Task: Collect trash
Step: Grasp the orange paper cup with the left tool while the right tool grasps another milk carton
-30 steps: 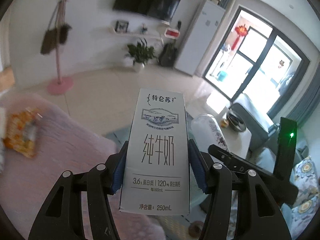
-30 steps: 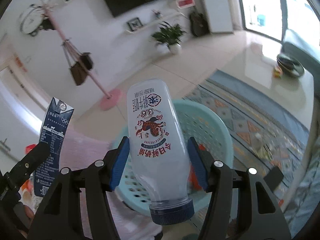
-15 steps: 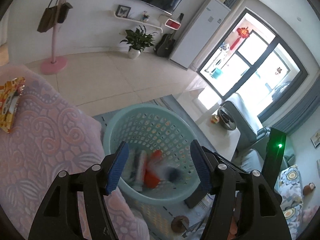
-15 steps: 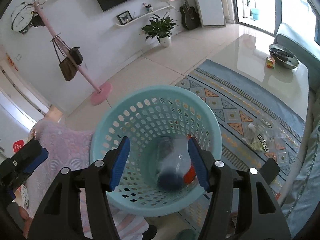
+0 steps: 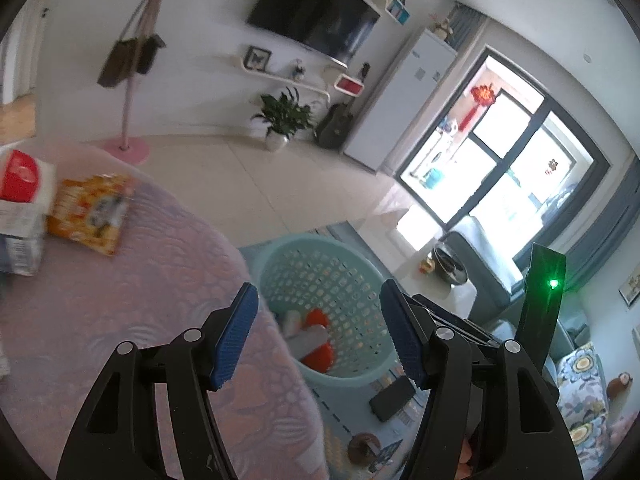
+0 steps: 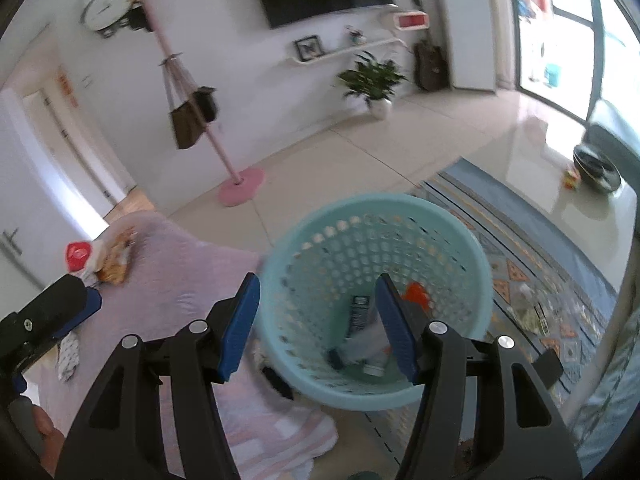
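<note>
Both my left gripper (image 5: 318, 332) and my right gripper (image 6: 318, 320) stand spread wide with nothing between their blue pads; the left one's jaws have just been opening. The round light-teal perforated plastic basket (image 6: 476, 248) stands on the patterned blue rug (image 6: 560, 280) just beside the pink quilted bed (image 5: 120, 320), and in its bottom lie a dark-printed milk carton (image 6: 360, 314), a pale plastic bottle (image 5: 308, 340) and something orange-red. On the bed, well apart from the basket, lie a flat orange-yellow snack packet (image 5: 92, 212) and a red-and-white pack (image 5: 24, 180).
</note>
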A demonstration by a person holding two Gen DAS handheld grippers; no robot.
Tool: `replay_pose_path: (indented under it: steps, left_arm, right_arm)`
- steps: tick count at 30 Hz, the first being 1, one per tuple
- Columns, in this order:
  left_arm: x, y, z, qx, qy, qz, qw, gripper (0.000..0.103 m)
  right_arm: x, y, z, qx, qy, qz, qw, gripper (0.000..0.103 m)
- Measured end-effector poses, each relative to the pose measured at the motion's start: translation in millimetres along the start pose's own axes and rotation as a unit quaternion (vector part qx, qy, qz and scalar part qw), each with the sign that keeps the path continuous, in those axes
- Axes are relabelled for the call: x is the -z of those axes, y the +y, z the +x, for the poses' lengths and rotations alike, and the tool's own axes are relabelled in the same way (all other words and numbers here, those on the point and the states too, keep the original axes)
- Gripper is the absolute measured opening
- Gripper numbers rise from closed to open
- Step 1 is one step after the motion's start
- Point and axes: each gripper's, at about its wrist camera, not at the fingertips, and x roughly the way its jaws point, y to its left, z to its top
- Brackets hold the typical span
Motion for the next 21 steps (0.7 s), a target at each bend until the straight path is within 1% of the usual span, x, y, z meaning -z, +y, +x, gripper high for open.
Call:
replay_pose_path:
  steps: [2, 7, 10, 13, 15, 17, 19, 20, 21]
  left_arm:
    - [1.0, 4.3, -16.1, -0.008, -0.012, 0.000, 0.9999, 0.062]
    - [4.0, 22.5, -64.0, -0.053, -0.051, -0.003, 0.9973, 0.062]
    - [3.2, 39.6, -95.7, -0.092, -0.079, -0.013, 0.9926, 0.068]
    - [6.7, 65.9, -130.1, -0.132, -0.105, -0.030, 0.9852, 0.074]
    - [6.5, 82.6, -149.7, -0.152, -0.117, -0.033, 0.9809, 0.082]
    - [8.1, 97.4, -164.7, -0.179, -0.126, -0.030, 0.9752, 0.083]
    - [8.0, 117.7, -178.3, -0.211, -0.127, -0.042, 0.9682, 0.086]
    - [7.8, 127.3, -183.0, -0.223, -0.125, -0.049, 0.9656, 0.086]
    - [7.4, 140.8, -187.9, -0.239, -0.124, -0.060, 0.9612, 0.086]
  right_arm:
    - [0.0, 18.6, -5.1, -0.011, -0.005, -0.019, 1.000, 0.056]
    - [1.9, 71.1, -15.2, -0.048, -0.018, -0.073, 0.996, 0.056]
    - [4.2, 105.8, -18.4, -0.071, -0.024, -0.109, 0.991, 0.056]
    - [5.6, 140.9, -17.9, -0.093, -0.026, -0.144, 0.985, 0.057]
    - [7.4, 163.7, -16.2, -0.110, -0.029, -0.166, 0.980, 0.057]
    - [8.4, 186.2, -12.4, -0.128, -0.030, -0.187, 0.974, 0.057]
    - [8.6, 203.8, -6.6, -0.146, -0.027, -0.202, 0.968, 0.068]
    - [7.4, 213.4, -2.4, -0.153, -0.024, -0.210, 0.965, 0.069]
    - [6.1, 221.0, 1.2, -0.157, -0.022, -0.215, 0.964, 0.069]
